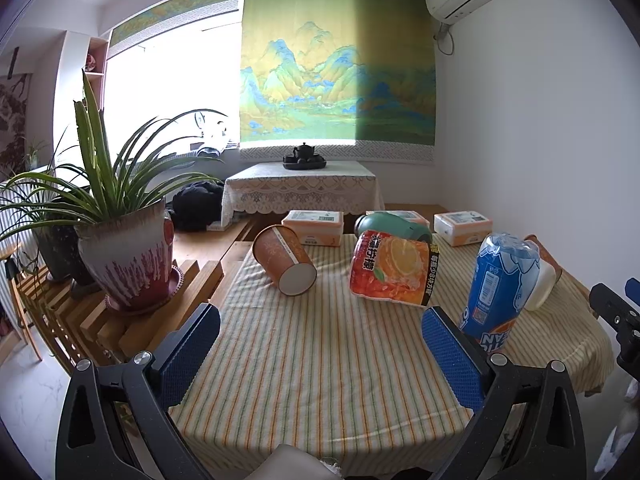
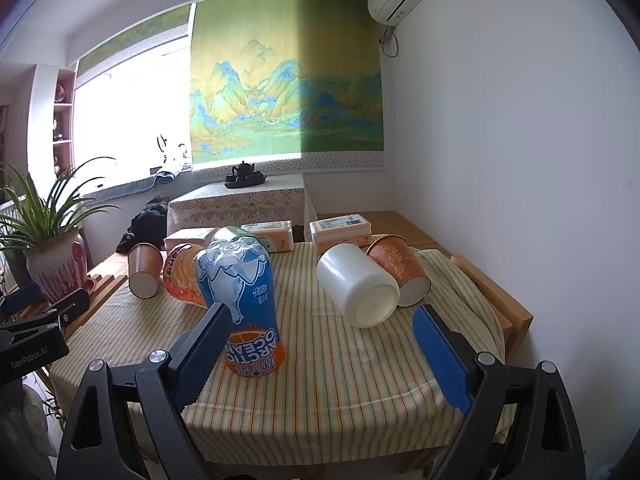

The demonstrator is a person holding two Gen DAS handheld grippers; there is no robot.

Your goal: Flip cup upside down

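- Right wrist view: the right gripper [image 2: 320, 344] hangs above the near edge of the striped tablecloth [image 2: 320, 412], jaws spread wide with nothing between them. Totally released.
- The white cup [image 2: 360, 284] lies on its side just ahead and a bit right, flat bottom facing the camera. An orange paper cup [image 2: 400, 270] lies on its side too, tucked against the white one's far right.
- Another orange cup [image 1: 285, 261] is tipped over at the far left of the cloth. The left gripper [image 1: 320, 356] is also wide open and holding nothing, well short of it.
- Task doesn't say which cup, so my guess is the white one, since it's nearest the right gripper's line.
- How I'd do it: come in so the pads straddle the wall across its width, mid-body, not near the rim where it'll flex or squirt out.
- Watch the blue bottle [image 2: 244, 292] just beside the left pad [image 2: 208, 350]; swing wide or you'll knock it.
- Lift clear of the cloth before rotating, then set it mouth-down flat, away from the neighbouring orange cup.
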